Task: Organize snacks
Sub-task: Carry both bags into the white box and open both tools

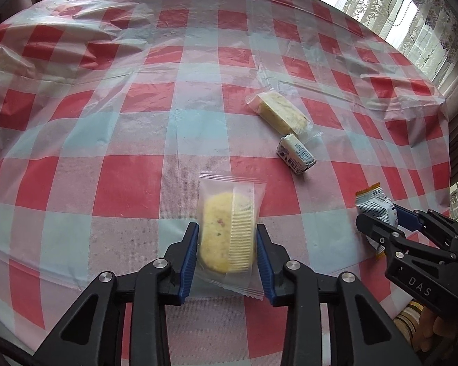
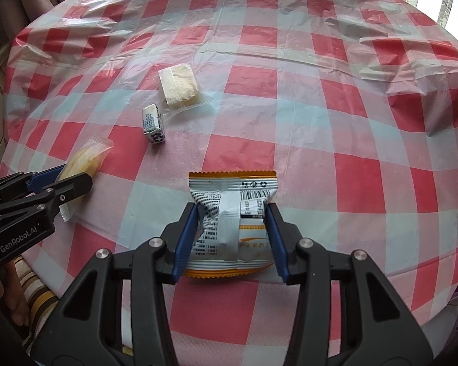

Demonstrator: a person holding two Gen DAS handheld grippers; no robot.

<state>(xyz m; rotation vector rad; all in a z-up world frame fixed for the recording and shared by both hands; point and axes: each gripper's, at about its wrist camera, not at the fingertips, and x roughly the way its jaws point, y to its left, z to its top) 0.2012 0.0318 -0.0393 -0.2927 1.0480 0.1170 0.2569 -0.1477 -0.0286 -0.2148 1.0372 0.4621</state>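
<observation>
The left gripper (image 1: 226, 245) has its blue pads (image 1: 188, 262) pressed against both long sides of a clear-wrapped yellow biscuit (image 1: 226, 235), which sits lengthwise between them, its far sealed edge reaching out past the fingertips and its near edge back toward the hinge. The right gripper (image 2: 231, 228) likewise pinches a white and orange snack packet (image 2: 232, 222) between its pads (image 2: 184, 244), the packet creased at the grip, with its crimped top edge beyond the fingertips and its orange bottom edge lower between the fingers. Farther out on the red and white checked tablecloth (image 1: 131, 183), a small printed white candy (image 1: 296, 153) lies just beside a second clear-wrapped biscuit (image 1: 282, 112), the candy appearing to touch that wrapper's sealed end. Both lie well apart from the two grippers, ahead and to the right of the left one, ahead and to the left of the right one. Lace curtains (image 1: 412, 9) hang past the table's far right edge.
</observation>
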